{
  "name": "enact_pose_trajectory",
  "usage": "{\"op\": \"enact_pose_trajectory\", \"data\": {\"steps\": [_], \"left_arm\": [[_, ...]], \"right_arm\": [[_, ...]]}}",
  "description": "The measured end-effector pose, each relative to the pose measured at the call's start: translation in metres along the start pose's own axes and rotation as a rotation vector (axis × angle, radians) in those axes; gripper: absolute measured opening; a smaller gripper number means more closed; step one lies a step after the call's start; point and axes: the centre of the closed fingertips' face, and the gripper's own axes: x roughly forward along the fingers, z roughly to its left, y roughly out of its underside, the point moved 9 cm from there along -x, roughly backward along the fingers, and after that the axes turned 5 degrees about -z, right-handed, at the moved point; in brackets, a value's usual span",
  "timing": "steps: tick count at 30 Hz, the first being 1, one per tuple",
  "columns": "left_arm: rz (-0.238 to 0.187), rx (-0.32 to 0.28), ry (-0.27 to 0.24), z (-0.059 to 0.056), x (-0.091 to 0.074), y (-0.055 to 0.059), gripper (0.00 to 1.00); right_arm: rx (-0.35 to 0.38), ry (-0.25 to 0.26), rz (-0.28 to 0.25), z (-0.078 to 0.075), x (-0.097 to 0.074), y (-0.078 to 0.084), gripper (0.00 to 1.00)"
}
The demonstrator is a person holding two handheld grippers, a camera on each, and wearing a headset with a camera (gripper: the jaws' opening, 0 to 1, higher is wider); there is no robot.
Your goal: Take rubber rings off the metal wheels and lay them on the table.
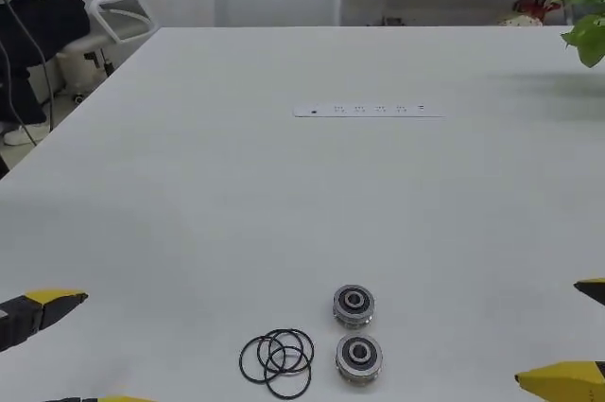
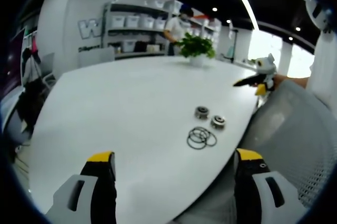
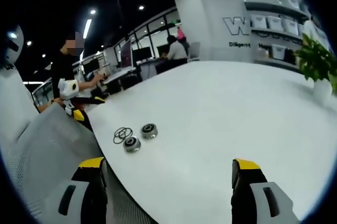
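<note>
The left gripper (image 2: 174, 155) had its two yellow-tipped jaws spread wide, with nothing between them and nothing touching them. They hung over the near edge of the table (image 2: 131, 92). The right gripper (image 3: 168, 163) was the same: jaws far apart, empty, in contact with nothing.

Ahead of the left gripper and a little to its right lay a loose pile of rubber rings (image 2: 201, 138), thin black loops overlapping one another flat on the table. Just beyond them stood the two metal wheels (image 2: 218, 122), close together but not touching the pile. From the right gripper the same group sat ahead and to its left, well apart from both jaws, with the nearer wheel (image 3: 131, 143) just beside the rings. In the head view the rings (image 1: 276, 359) and wheels (image 1: 358, 357) lay between the two grippers. Whether any ring was left in a wheel's groove was too small to tell.

The likely trouble was the position near the table's edge. A jaw coming in low could nudge a wheel and send it skidding or rolling off the edge, since nothing pinned it down. The rings overlapped, so a careless pinch might lift several at once or scatter them. A ring seated in a groove, if one remained, would probably stretch and snap back unless the other gripper steadied the wheel.
</note>
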Motion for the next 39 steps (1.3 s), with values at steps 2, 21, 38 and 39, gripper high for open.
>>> {"op": "enact_pose_trajectory", "data": {"steps": [2,21,38,39], "left_arm": [[0.003,-0.003,-0.003,0.000,0.000,0.001,0.96],[-0.007,-0.032,-0.025,0.002,-0.001,0.001,1.00],[-0.018,-0.026,-0.019,0.000,0.000,-0.002,1.00],[-0.019,-0.026,-0.019,0.000,0.000,-0.002,1.00]], "right_arm": [[0.010,0.004,0.009,-0.001,-0.001,0.003,0.99],[0.006,0.018,0.084,0.001,0.001,0.019,0.99],[-0.006,0.016,0.119,0.005,0.003,0.022,0.99],[-0.008,0.014,0.121,0.005,0.003,0.022,0.99]]}}
